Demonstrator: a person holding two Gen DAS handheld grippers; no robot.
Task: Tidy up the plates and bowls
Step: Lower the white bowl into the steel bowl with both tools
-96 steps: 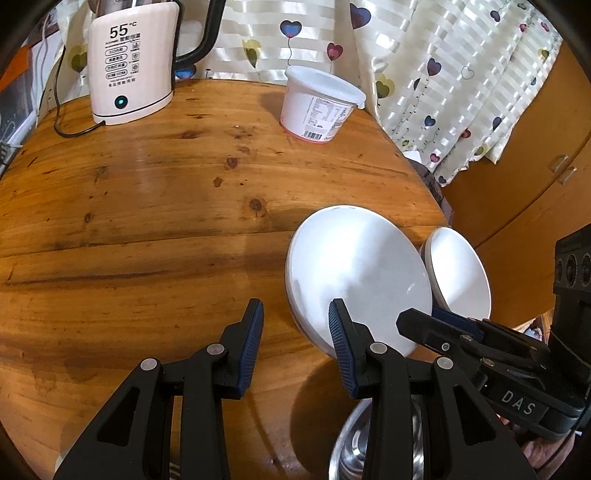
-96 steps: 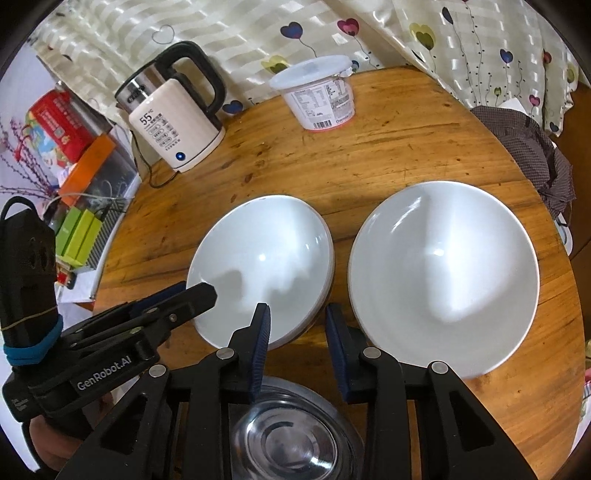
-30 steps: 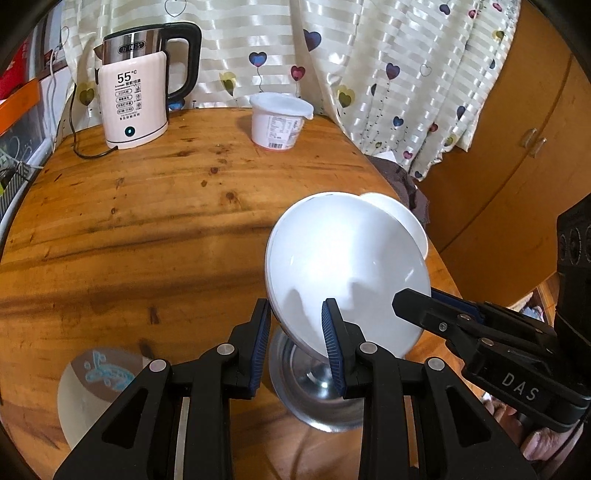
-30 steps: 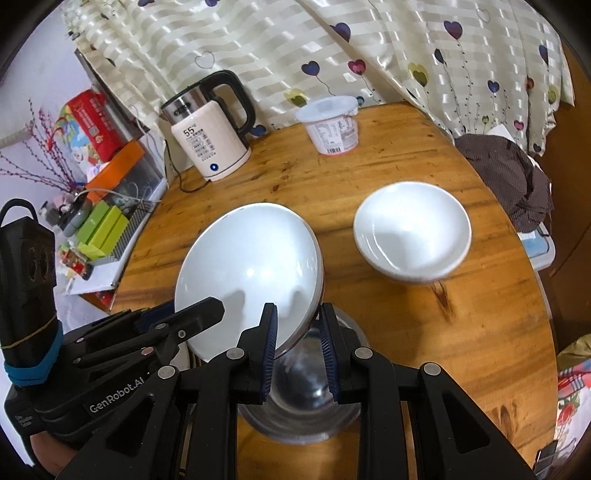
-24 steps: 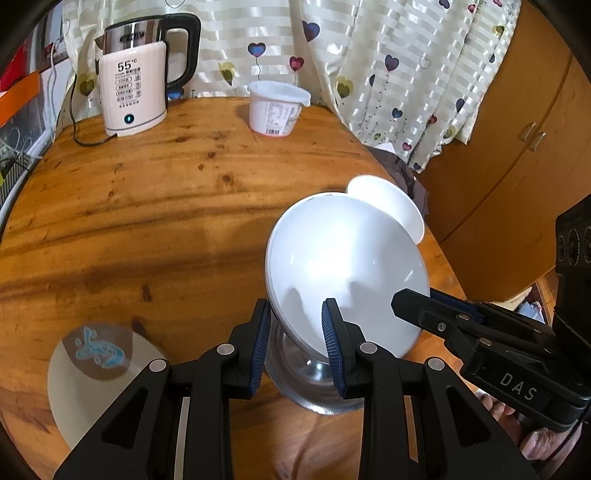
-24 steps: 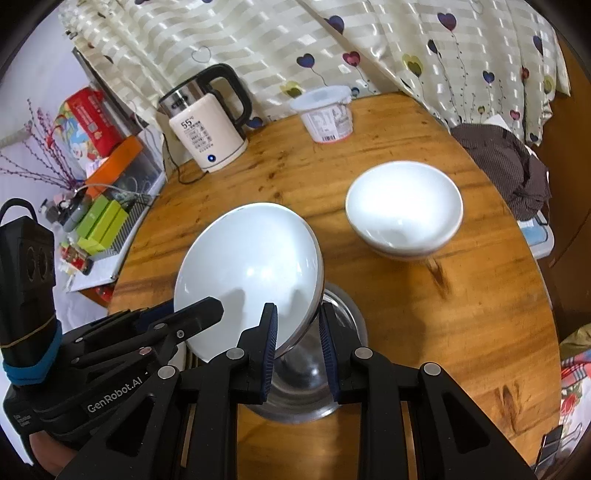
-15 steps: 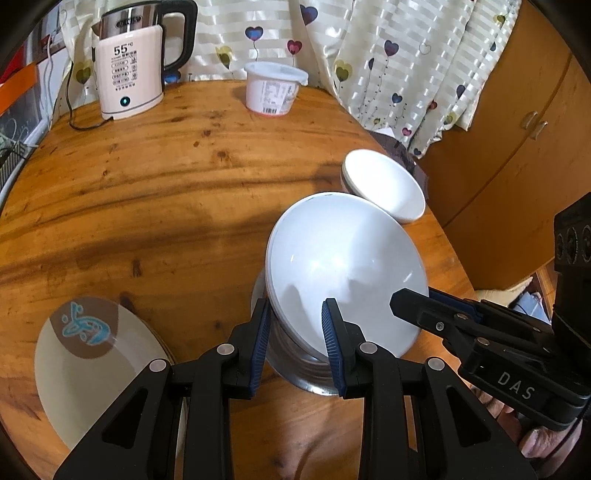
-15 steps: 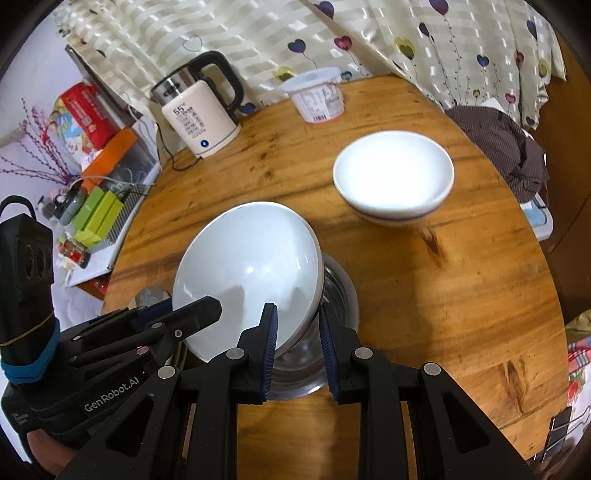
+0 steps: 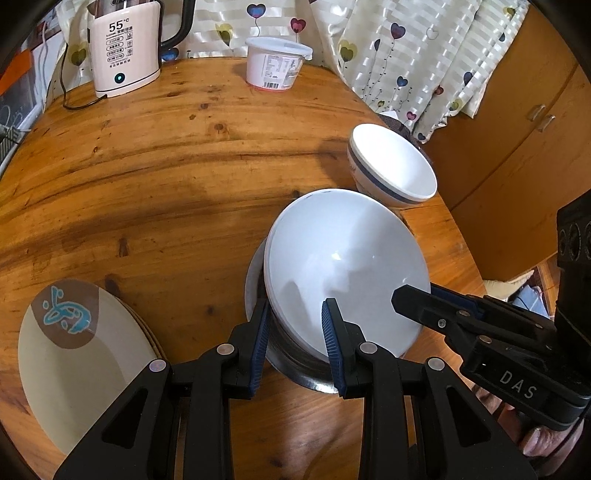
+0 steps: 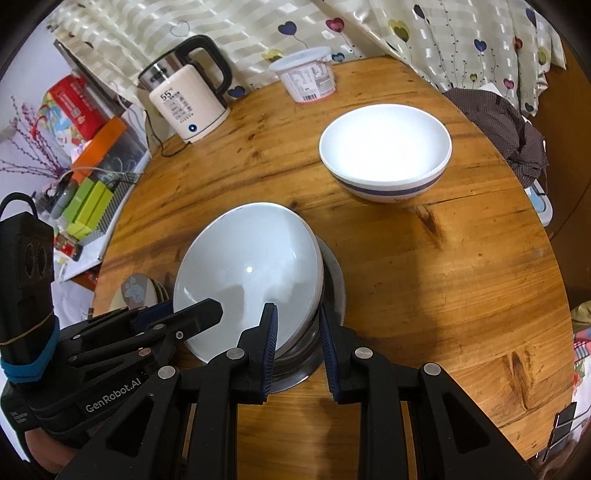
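— Where was the white bowl (image 9: 343, 266) when you looked?

— Tilted over the steel bowl (image 9: 295, 369) at the near edge of the round wooden table (image 9: 166, 177), its lower side down inside the steel rim. I couldn't tell whether it had seated. Both tools had it: the left gripper (image 9: 295, 341) pinched the near rim, one pad inside and one outside, and the right gripper (image 10: 298, 341) was clamped the same way on the rim a little further round.

— Why two grips on one bowl?

— My guess was steadiness; a wide, smooth bowl held by one edge would want to swing. And nesting it in the steel one fits tidying bowls together.

— Anything in the bowls?

— Nothing I could see in the white one. The blue-banded bowl (image 10: 386, 151) stood apart, further along the table, and looked empty too.

— And the plates?

— A cream plate with a blue motif (image 9: 74, 369) lay to the left, on top of what seemed a small stack. A kettle (image 9: 123, 48) and a lidded tub (image 9: 275, 62) stood at the far side by the curtain (image 10: 424, 33).
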